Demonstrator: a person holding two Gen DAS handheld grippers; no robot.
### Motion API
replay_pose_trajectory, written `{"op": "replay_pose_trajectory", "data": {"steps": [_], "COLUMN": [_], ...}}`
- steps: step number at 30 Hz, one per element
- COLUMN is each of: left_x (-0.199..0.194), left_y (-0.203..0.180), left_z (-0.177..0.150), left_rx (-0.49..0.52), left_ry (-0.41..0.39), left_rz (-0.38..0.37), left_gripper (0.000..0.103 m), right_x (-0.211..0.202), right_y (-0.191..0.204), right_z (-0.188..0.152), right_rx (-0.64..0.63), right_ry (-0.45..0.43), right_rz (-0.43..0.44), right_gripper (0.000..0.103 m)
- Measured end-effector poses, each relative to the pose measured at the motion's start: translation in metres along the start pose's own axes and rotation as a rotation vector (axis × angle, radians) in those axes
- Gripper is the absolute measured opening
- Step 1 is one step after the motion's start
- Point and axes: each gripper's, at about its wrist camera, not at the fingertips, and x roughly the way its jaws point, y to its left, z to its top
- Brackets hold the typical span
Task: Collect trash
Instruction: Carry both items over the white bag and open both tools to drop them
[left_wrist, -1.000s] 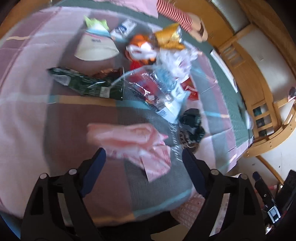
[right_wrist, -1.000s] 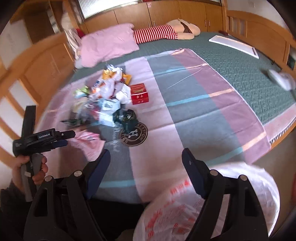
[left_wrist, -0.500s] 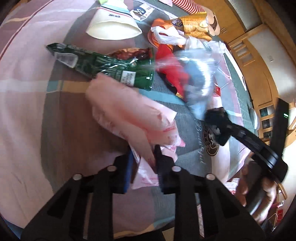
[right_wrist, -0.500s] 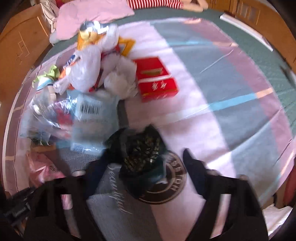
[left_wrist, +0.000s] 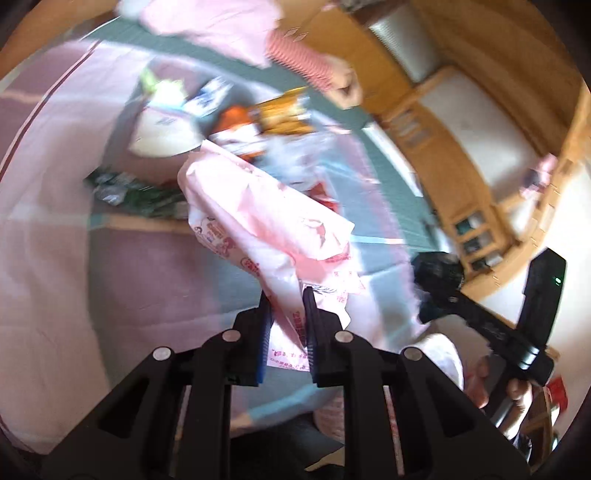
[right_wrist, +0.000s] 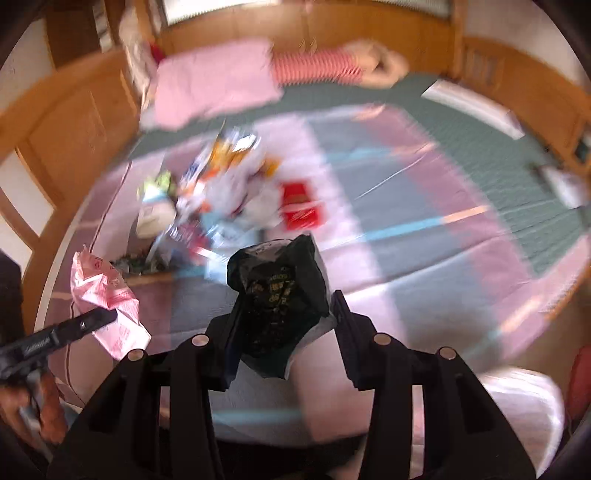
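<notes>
My left gripper (left_wrist: 286, 295) is shut on a crumpled pink plastic wrapper (left_wrist: 266, 214) and holds it up over the bed. The right wrist view shows that gripper (right_wrist: 94, 319) and the wrapper (right_wrist: 103, 295) at the left. My right gripper (right_wrist: 288, 301) has a crumpled black-and-green wrapper (right_wrist: 280, 284) between its pads, lifted off the blanket, and its jaws are still closing on it. That wrapper (left_wrist: 437, 273) also shows at the right of the left wrist view. A pile of mixed wrappers and bags (right_wrist: 229, 192) lies on the striped blanket (right_wrist: 424, 258), with a red box (right_wrist: 301, 206) beside it.
A white plastic bag (right_wrist: 517, 406) with red print sits low at the bed's near edge. A pink pillow (right_wrist: 214, 85) and a red-striped plush toy (right_wrist: 317, 66) lie at the far end. Wooden bed rails (right_wrist: 66, 122) and cabinets surround the bed.
The left gripper shut on the pink wrapper and raised it. The right gripper swung from the white bag to the dark wrapper, closed round it and lifted it off the blanket.
</notes>
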Motion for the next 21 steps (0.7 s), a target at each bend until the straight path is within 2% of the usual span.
{"op": "replay_pose_trajectory", "data": {"steps": [2, 4, 6, 7, 8, 9, 10, 11, 13, 16, 19, 20, 21], "left_x": [-0.003, -0.003, -0.002, -0.001, 0.002, 0.003, 0.005, 0.009, 0.019, 0.034, 0.049, 0.056, 0.064], "left_y": [-0.018, -0.034, -0.049, -0.057, -0.068, -0.076, -0.087, -0.098, -0.12, -0.158, -0.205, -0.217, -0.228], "left_z": [-0.003, -0.011, -0.018, -0.023, -0.027, -0.031, -0.037, -0.042, -0.058, -0.085, -0.118, -0.127, -0.136], "left_rx": [0.042, 0.07, 0.099, 0.116, 0.142, 0.161, 0.188, 0.212, 0.269, 0.344, 0.433, 0.453, 0.473], "left_ry": [-0.001, 0.012, 0.032, 0.043, 0.059, 0.07, 0.087, 0.105, 0.166, 0.261, 0.377, 0.404, 0.436], "left_rz": [-0.063, -0.123, -0.186, -0.214, -0.24, -0.255, -0.272, -0.291, -0.357, -0.471, -0.595, -0.622, -0.645], "left_gripper": [0.017, 0.017, 0.017, 0.017, 0.017, 0.017, 0.017, 0.017, 0.017, 0.017, 0.02, 0.026, 0.043], "right_x": [-0.042, -0.069, -0.082, -0.082, -0.076, -0.071, -0.07, -0.072, -0.086, -0.115, -0.153, -0.165, -0.172], "right_y": [-0.028, -0.057, -0.094, -0.105, -0.118, -0.131, -0.138, -0.149, -0.173, -0.199, -0.213, -0.216, -0.219], "right_z": [-0.011, -0.025, -0.049, -0.059, -0.075, -0.09, -0.101, -0.112, -0.123, -0.124, -0.123, -0.12, -0.118], "right_rx": [0.017, 0.043, 0.107, 0.129, 0.151, 0.173, 0.192, 0.223, 0.313, 0.455, 0.526, 0.534, 0.539], "right_ry": [-0.057, -0.064, 0.003, 0.047, 0.131, 0.207, 0.232, 0.239, 0.202, 0.105, -0.009, -0.042, -0.064], "right_rz": [-0.072, -0.144, -0.22, -0.229, -0.228, -0.227, -0.23, -0.245, -0.284, -0.279, -0.321, -0.345, -0.359], "right_gripper": [0.045, 0.045, 0.047, 0.05, 0.06, 0.065, 0.073, 0.076, 0.076, 0.079, 0.081, 0.082, 0.082]}}
